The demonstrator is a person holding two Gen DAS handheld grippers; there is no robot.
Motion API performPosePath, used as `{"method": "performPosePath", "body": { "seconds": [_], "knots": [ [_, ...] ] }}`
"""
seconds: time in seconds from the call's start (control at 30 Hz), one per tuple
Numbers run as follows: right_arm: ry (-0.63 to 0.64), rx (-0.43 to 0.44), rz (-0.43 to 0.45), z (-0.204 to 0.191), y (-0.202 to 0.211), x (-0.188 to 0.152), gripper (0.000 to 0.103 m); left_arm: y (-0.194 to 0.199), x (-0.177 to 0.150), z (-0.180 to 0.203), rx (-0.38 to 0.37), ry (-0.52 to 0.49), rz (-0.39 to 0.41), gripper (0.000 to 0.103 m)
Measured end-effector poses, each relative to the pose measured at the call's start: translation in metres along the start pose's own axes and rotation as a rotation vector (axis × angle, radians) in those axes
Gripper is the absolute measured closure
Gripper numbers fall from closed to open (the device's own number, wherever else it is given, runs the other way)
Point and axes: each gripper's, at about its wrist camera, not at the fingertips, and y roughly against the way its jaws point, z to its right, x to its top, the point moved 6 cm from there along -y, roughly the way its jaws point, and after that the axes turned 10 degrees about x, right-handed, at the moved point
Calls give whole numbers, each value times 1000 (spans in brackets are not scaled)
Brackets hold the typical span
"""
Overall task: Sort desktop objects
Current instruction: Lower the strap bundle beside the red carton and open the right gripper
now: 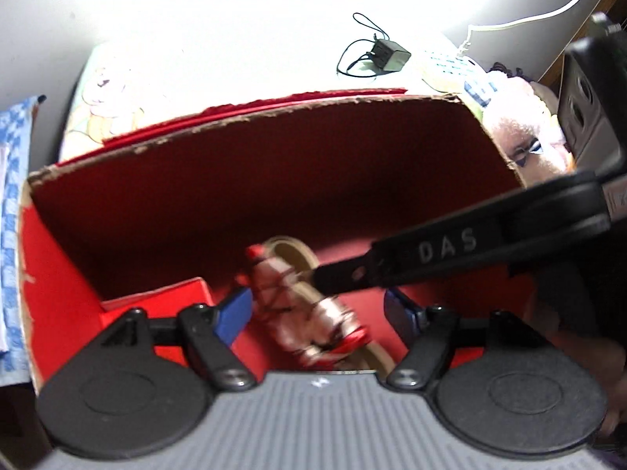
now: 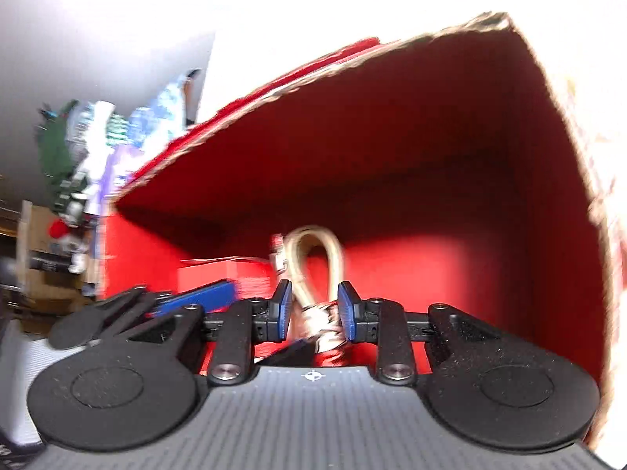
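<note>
Currently, box: a red-lined cardboard box [image 1: 274, 180] is seen filling mid-frame.
Bundle: a blurred red-and-white wrapped cable bundle [image 1: 313, 313] is seen low centre, inside the box.
Left gripper [image 1: 317, 309]: held spread wide, released, either side of the bundle.
Right gripper [image 2: 315, 311]: clenched on the bundle.
Adapter: a black adapter [image 1: 390, 55] is seen upper right, on the white desk.

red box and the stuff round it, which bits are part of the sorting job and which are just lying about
Part of the job:
- red box
- wrapped bundle inside it, between the right gripper's fingers
- tan loop lying with the bundle
- small red carton in the box
- left gripper, open above the bundle

Just lying about:
- black charger
- white cable
- blue checked cloth
</note>
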Motion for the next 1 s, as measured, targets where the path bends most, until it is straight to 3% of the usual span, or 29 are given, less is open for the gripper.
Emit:
{"method": "performPosePath", "body": {
  "seconds": [0.07, 0.47, 0.57, 0.73, 1.0],
  "knots": [
    [-36, -7, -46, 10, -6, 1, 71, -2, -1, -1, 9, -1, -11, 31],
    [-255, 171, -216, 11, -40, -14, 66, 3, -9, -15, 129, -64, -22, 32],
    [-336, 256, -231, 2, -48, -19, 55, 7, -10, -25, 136, -36, -6, 32],
    [-248, 200, -220, -4, -50, -22, 49, 3, -9, -31, 132, -6, -14, 32],
    [-206, 181, -196, -5, -49, -22, 48, -2, -6, -20, 251, -91, 17, 26]
  ]
}}
